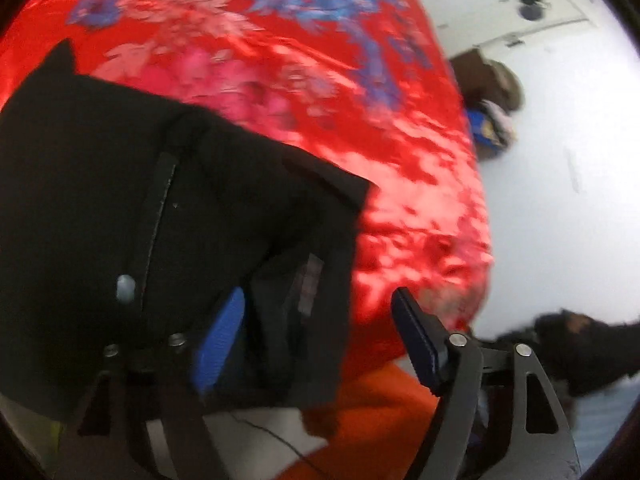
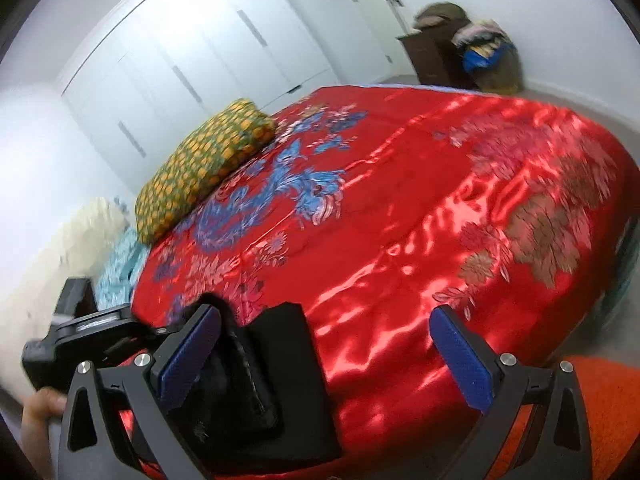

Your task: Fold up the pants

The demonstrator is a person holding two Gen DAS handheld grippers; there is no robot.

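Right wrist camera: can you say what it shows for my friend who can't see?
Black pants lie folded at the near edge of a shiny red bedspread. The right gripper hangs open above them, and a yellow-green pillow sits farther back.

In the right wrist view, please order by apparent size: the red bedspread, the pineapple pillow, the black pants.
1. red bedspread
2 and 3 unsure: black pants and pineapple pillow look alike; the pants lie nearer the camera.
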